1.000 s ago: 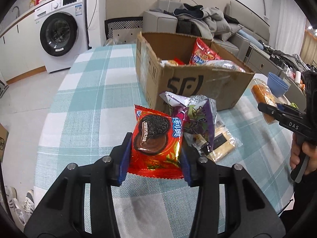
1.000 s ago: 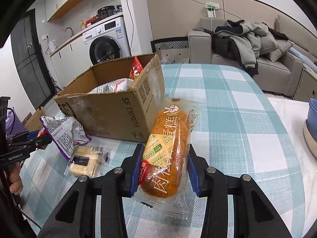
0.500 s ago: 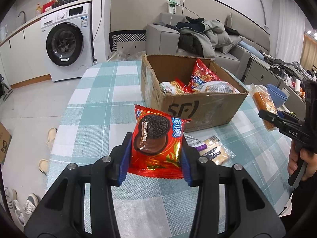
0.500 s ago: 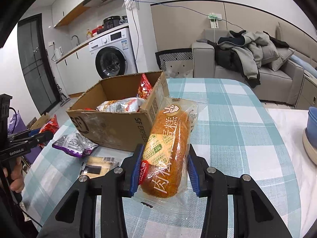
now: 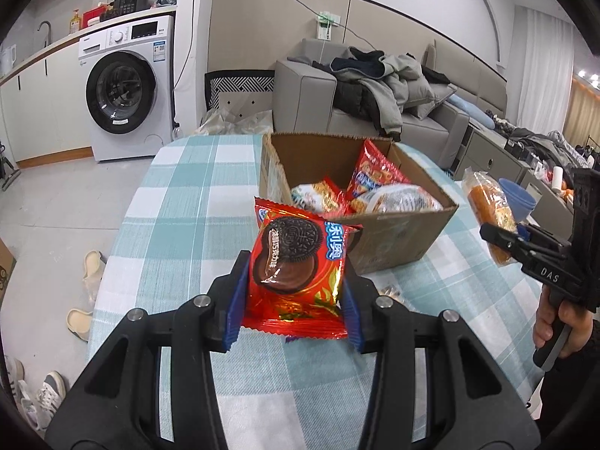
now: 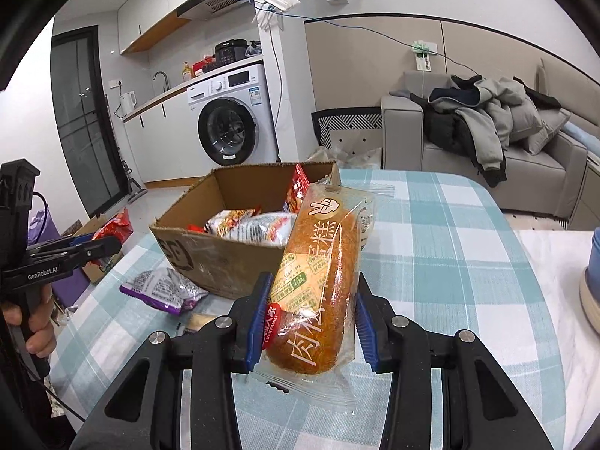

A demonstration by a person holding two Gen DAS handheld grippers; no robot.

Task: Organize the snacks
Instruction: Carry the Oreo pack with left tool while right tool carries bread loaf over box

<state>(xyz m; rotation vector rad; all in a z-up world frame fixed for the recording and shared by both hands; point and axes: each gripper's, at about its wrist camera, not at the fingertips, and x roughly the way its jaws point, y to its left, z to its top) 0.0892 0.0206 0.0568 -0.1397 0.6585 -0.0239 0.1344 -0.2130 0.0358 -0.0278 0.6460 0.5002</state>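
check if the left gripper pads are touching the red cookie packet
Touching. The left wrist view shows the left gripper with both blue pads pressed against the red cookie packet, no gap either side.

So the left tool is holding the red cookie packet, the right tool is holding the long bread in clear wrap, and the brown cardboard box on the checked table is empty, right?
Not quite: the brown cardboard box is not empty. The left wrist view shows several snack packets inside it. The rest holds: the left tool grips the red cookie packet, the right tool grips the long bread in clear wrap, and the box stands on the checked table.
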